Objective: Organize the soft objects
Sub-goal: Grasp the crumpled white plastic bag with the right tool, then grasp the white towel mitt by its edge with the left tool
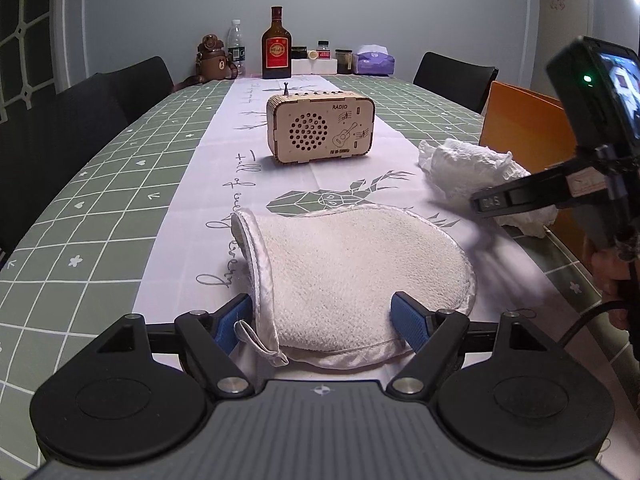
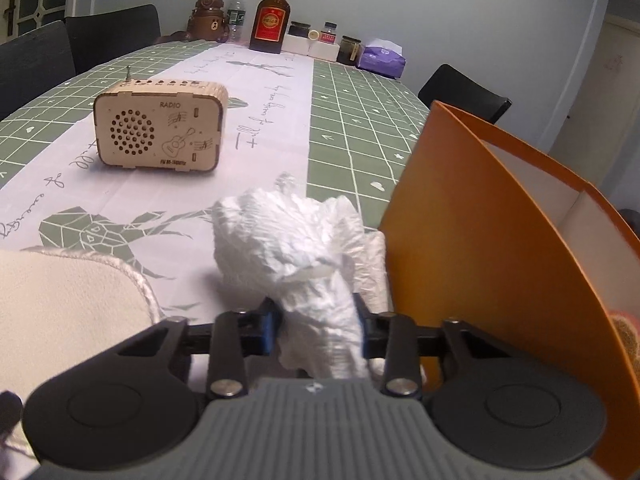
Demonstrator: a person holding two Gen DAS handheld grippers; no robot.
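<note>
A cream terry mitt with a satin rim lies flat on the white runner. My left gripper is open, its blue fingers on either side of the mitt's near end. A crumpled white cloth lies next to an orange box. My right gripper is shut on the cloth's near end. In the left wrist view the cloth and the right gripper show at the right. The mitt's edge shows at the left of the right wrist view.
A wooden radio stands on the runner beyond the mitt. Bottles, jars, a bear flask and a purple tissue pack stand at the table's far end. Black chairs line both sides. The orange box sits at the right table edge.
</note>
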